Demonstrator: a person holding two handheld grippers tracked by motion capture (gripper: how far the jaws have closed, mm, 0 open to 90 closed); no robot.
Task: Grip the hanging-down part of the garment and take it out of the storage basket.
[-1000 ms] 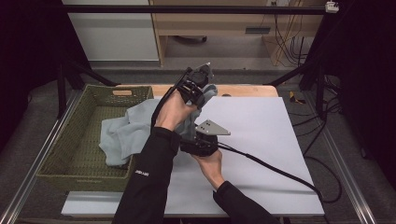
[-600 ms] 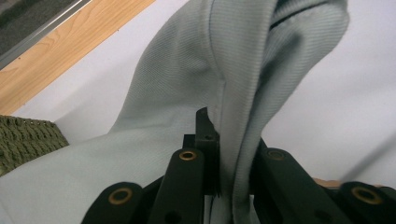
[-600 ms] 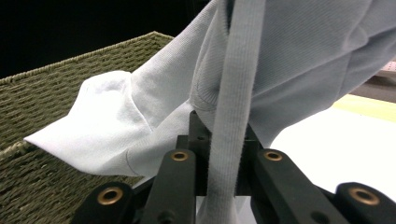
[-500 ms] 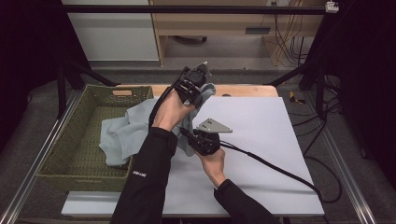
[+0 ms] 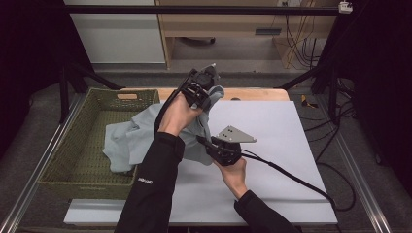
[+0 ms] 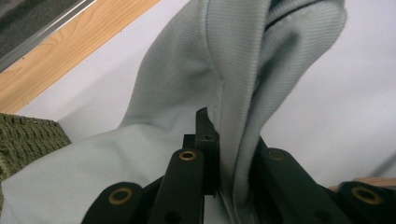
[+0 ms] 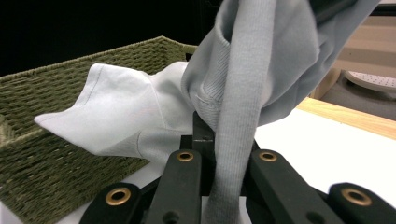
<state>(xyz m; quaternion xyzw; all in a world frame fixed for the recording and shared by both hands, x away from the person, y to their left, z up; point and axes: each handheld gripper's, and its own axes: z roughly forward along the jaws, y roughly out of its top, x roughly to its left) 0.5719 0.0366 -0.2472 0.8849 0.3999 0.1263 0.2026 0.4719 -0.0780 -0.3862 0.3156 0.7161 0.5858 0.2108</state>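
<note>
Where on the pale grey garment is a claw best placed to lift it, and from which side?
On a thick ribbed hem of the pale grey garment, coming from below along the fold. That edge hangs as a narrow doubled band, thin enough to pinch; both the left claw and the right claw are shut on such bands.

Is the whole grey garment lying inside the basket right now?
No: part of the garment drapes over the basket's rim onto the white table.
</note>
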